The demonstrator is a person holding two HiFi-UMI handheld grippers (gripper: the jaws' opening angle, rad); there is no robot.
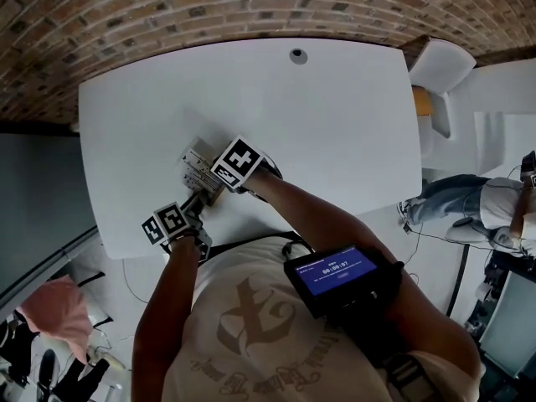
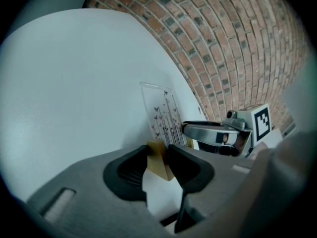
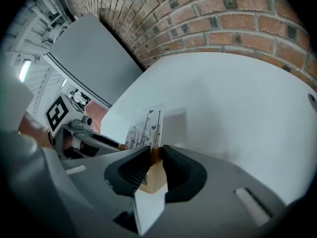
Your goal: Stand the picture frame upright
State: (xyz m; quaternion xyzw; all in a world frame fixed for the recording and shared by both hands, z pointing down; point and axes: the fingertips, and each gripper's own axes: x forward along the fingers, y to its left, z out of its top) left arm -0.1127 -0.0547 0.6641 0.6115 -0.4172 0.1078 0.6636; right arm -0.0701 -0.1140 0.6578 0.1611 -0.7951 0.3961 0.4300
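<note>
The picture frame [image 1: 198, 166], a clear panel printed with butterflies and thin stems on a tan wooden base, sits at the near left of the white table [image 1: 335, 124]. My left gripper [image 1: 196, 201] comes at it from the near side, and its pads press on a tan wooden corner [image 2: 159, 161], with the printed panel [image 2: 161, 115] rising beyond. My right gripper [image 1: 221, 181] meets the frame from the right. In the right gripper view, the right gripper [image 3: 152, 157] is shut on the wooden edge [image 3: 154, 178] below the panel [image 3: 143, 127]. Each gripper shows in the other's view.
A small round fitting [image 1: 298, 55] sits at the table's far edge. A white chair [image 1: 440, 65] stands at the far right corner, and a seated person [image 1: 477, 212] is off to the right. Brick paving [image 1: 126, 7] lies beyond the table. The table's near edge runs just behind my left gripper.
</note>
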